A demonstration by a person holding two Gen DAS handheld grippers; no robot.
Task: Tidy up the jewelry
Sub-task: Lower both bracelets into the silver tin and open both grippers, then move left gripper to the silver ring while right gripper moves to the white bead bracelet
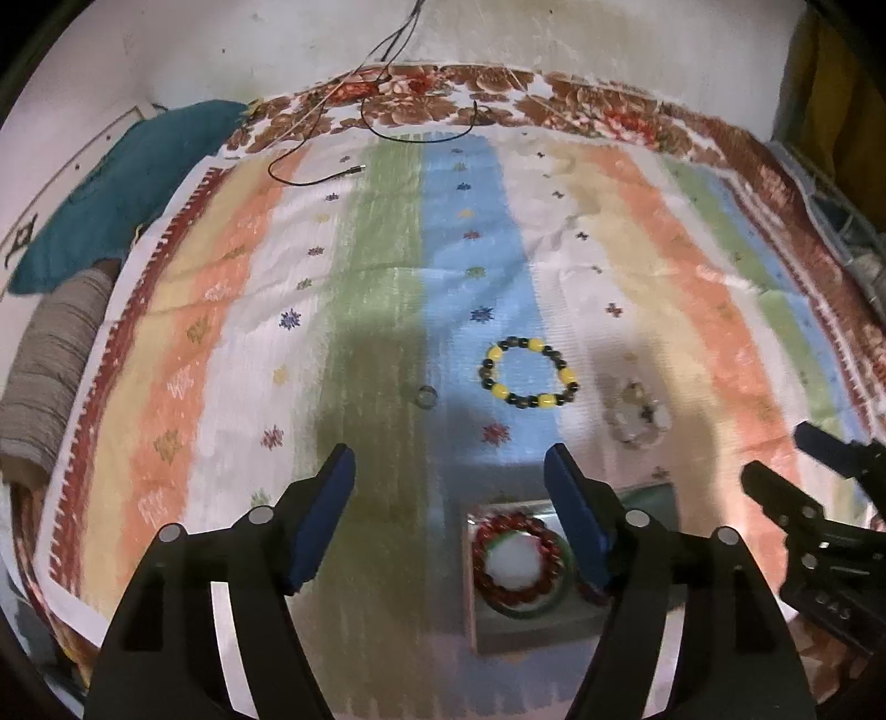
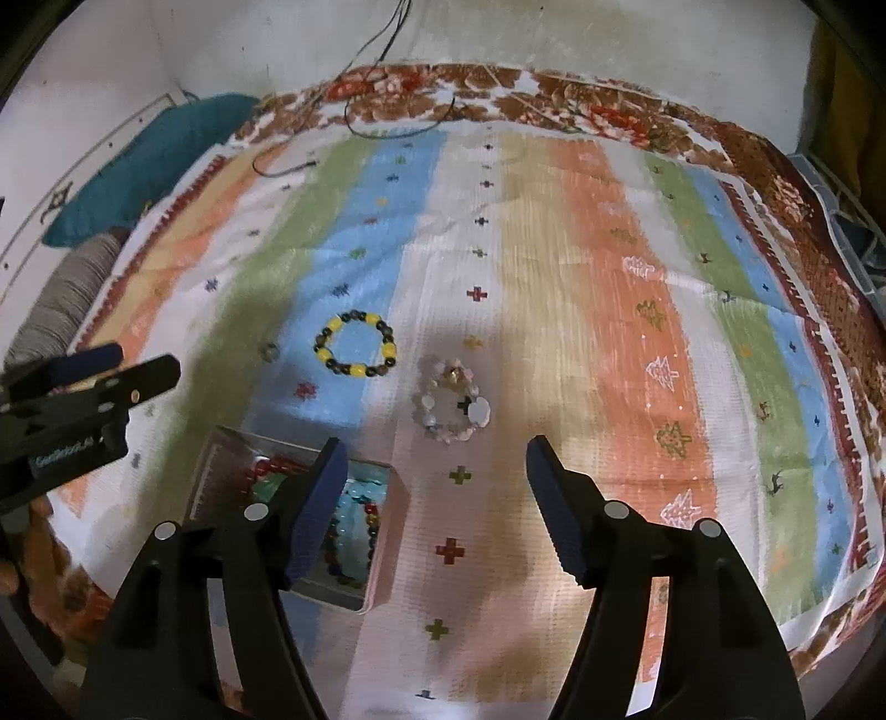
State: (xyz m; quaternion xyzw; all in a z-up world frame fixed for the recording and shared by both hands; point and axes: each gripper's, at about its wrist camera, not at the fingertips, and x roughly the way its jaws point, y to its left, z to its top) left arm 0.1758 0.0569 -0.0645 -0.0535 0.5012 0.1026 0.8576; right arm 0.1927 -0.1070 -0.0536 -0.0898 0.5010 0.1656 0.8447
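Striped cloth (image 1: 376, 288) (floral border), white wall (image 1: 609, 33)

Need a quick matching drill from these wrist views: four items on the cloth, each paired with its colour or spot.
Items:
1. beaded bracelet
2. pale bracelet
3. small ring
4. box

Descriptions:
A. holds red, green and blue jewelry
B. yellow and dark beads
C. whitish-pink, on the white stripe
D. lone, left of the beaded bracelet

Pairs: 1-B, 2-C, 3-D, 4-A

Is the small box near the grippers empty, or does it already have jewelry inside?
Not empty. The box holds several bracelets: a red beaded one around a green bangle, and pale blue beads.
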